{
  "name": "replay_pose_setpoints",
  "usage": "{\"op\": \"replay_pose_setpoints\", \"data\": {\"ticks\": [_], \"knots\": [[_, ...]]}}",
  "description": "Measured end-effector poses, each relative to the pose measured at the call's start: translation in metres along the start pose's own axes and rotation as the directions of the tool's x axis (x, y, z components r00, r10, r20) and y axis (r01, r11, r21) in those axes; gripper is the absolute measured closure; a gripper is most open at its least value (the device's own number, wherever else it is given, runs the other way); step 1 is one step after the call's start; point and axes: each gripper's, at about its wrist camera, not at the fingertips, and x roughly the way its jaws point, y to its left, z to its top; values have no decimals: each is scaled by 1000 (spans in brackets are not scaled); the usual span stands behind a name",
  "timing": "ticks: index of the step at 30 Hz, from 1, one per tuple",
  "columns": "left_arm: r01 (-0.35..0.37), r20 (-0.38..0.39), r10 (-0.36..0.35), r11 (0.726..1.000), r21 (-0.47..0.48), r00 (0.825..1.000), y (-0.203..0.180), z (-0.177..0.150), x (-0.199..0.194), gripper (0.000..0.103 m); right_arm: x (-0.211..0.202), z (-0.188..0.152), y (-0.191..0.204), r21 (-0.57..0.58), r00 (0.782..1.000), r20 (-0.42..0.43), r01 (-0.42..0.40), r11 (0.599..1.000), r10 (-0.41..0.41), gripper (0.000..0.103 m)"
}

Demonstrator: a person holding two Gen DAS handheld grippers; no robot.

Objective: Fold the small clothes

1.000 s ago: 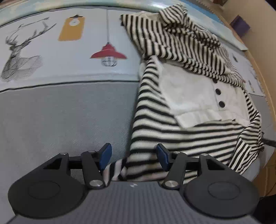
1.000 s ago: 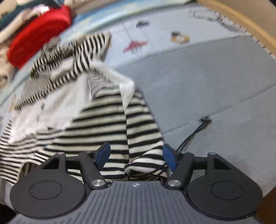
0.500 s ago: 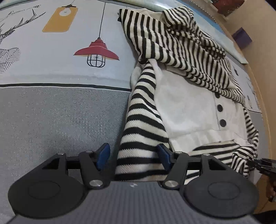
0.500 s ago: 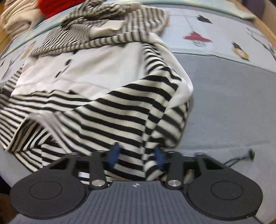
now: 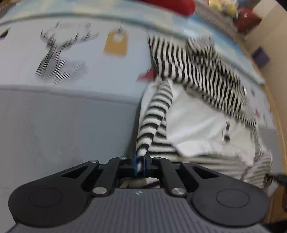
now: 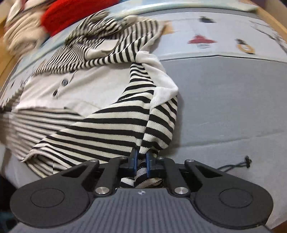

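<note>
A small black-and-white striped top (image 5: 193, 71) with a plain white front panel and dark buttons lies crumpled on a grey and light-blue printed cloth. My left gripper (image 5: 140, 164) is shut on a striped edge of it, which rises in a taut fold from the jaws. In the right wrist view the same striped top (image 6: 114, 123) spreads to the left. My right gripper (image 6: 140, 164) is shut on its striped hem, bunched between the blue pads.
The printed cloth (image 5: 53, 116) shows a deer, a tag and a red lamp. Red and beige clothes (image 6: 71, 12) are piled at the far edge. A thin black cord (image 6: 235, 164) lies on the grey cloth at the right. A wooden edge (image 6: 272, 16) borders the surface.
Both grippers have gone from open to shut on the striped top's hem. The left one has lifted its edge, and the left view is now blurred by motion.
</note>
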Motion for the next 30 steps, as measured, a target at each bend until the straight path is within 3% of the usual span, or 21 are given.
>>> {"op": "replay_pose_setpoints", "data": {"ticks": [3,5,7,9,10,12,15,16,18,20,24,25,26,28,30], "knots": [[-67,-57,71,995,72,996,-1,-19,-1,96,-2,-5,13,-57,1000,-14,-27,998,26,94],[-49,-38,50,998,27,998,2,-22,-9,96,-8,-9,7,-49,1000,-24,-9,999,8,95],[-31,-46,32,999,31,998,-5,-26,-9,96,-13,-16,-12,-39,994,-63,84,996,-87,96],[-38,-67,45,993,109,997,-22,-31,-4,96,-10,-29,-28,-68,967,-133,209,975,-217,96],[-49,-74,61,988,150,995,-30,-33,-2,96,-10,-35,-40,-28,964,-163,210,977,-212,97],[-46,-90,64,981,188,994,-38,-33,-1,95,-19,-39,-47,8,970,-143,200,980,-196,97],[-32,-95,46,990,139,994,-34,-30,-2,64,-27,-41,-44,21,973,-107,206,978,-202,96],[-57,-94,70,989,135,993,-31,-32,-1,59,-30,-42,-41,9,976,-84,200,980,-199,94],[-79,-123,97,986,148,988,-25,-31,5,59,-36,-39,-36,7,983,-49,178,984,-178,87],[-58,-153,83,985,160,985,-23,-33,9,58,-36,-38,-35,43,991,-57,121,992,-118,53],[-12,-198,58,975,224,978,-25,-46,13,64,-17,-44,-20,-62,979,-115,161,985,-167,50],[-8,-203,60,968,252,977,-27,-50,13,82,-13,-45,-16,-95,975,-123,172,980,-183,57],[0,-205,61,958,286,977,-29,-55,11,100,-14,-47,-15,-121,974,-122,176,977,-191,75],[0,-174,62,942,336,983,-32,-61,2,100,-15,-45,-11,-136,974,-104,185,973,-200,97],[17,-146,33,946,323,989,-27,-62,-14,100,-28,-37,-25,-50,970,-55,236,970,-239,99]]}}
